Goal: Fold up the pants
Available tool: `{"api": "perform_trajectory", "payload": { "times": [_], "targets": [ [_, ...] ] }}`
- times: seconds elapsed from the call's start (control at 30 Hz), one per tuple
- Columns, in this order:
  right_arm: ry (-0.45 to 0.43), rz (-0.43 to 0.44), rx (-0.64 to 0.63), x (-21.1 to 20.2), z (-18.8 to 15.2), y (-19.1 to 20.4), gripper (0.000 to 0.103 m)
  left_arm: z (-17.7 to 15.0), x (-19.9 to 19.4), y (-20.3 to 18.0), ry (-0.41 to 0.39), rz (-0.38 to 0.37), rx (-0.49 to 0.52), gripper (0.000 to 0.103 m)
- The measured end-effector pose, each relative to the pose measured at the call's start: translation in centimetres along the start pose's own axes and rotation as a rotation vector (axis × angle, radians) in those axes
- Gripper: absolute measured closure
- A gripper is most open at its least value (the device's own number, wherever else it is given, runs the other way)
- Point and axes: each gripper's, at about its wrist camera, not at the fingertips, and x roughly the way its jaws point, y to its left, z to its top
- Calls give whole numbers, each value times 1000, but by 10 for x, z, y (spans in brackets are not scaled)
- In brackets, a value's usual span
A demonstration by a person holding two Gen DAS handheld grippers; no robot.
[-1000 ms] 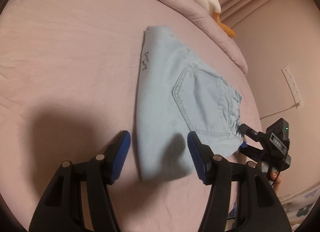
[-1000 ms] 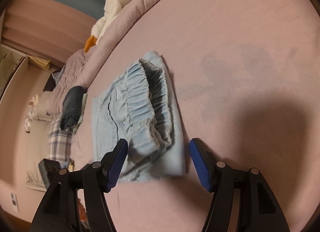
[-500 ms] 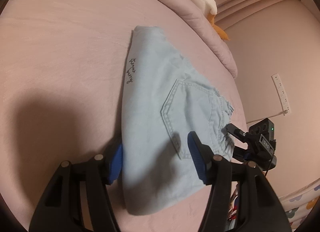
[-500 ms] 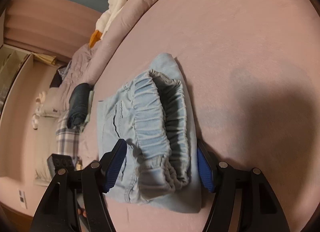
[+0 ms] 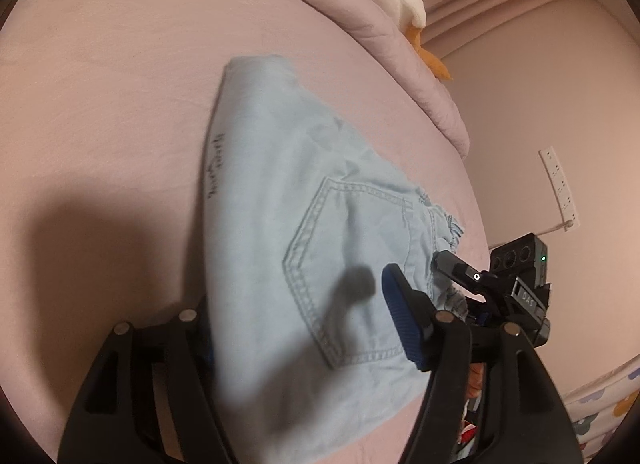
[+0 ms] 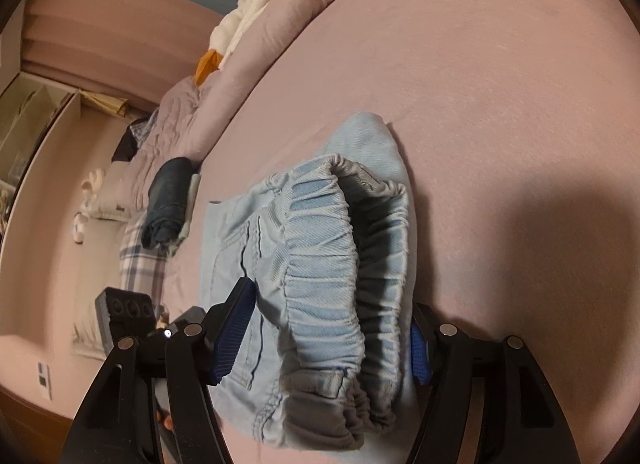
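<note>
Folded light-blue denim pants (image 5: 280,232) lie on the pink bed sheet (image 5: 100,84), back pocket up. My left gripper (image 5: 304,324) is open and straddles the pants' near folded edge, its left finger hidden under the cloth. In the right wrist view the elastic waistband (image 6: 332,248) faces me, and my right gripper (image 6: 324,340) is open with the waistband end between its fingers. The right gripper also shows in the left wrist view (image 5: 460,276) at the waistband.
A rolled pink duvet (image 5: 360,24) and a white plush with orange beak (image 5: 424,52) lie along the far bed edge. Dark folded clothes (image 6: 168,200) and plaid fabric (image 6: 140,264) sit at the bed's end. A wall socket strip (image 5: 560,188) is beside the bed.
Both grippers have moved forward onto the pants; the cloth now sits between each pair of fingers. The pants' near edge looks lifted and blurred in the left wrist view.
</note>
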Motion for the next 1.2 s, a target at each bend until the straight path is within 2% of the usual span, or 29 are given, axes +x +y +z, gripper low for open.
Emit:
{"api": "perform_trajectory", "payload": {
  "times": [0.27,0.47,0.93,1.03,1.2],
  "targets": [
    [-2,-5,-8,1,0,1,34,1,3,0,-3,-3,18,35],
    [-11,-6,-21,1,3,2,34,0,8,-8,-13,36,58,35],
    [-20,-33,-59,5,7,6,34,-1,13,-12,-17,69,84,35],
    [-24,-56,-83,7,7,10,34,-2,13,-13,-20,86,93,37],
    [-33,-160,-181,12,5,25,34,-3,15,-16,-29,118,101,41]
  ]
}}
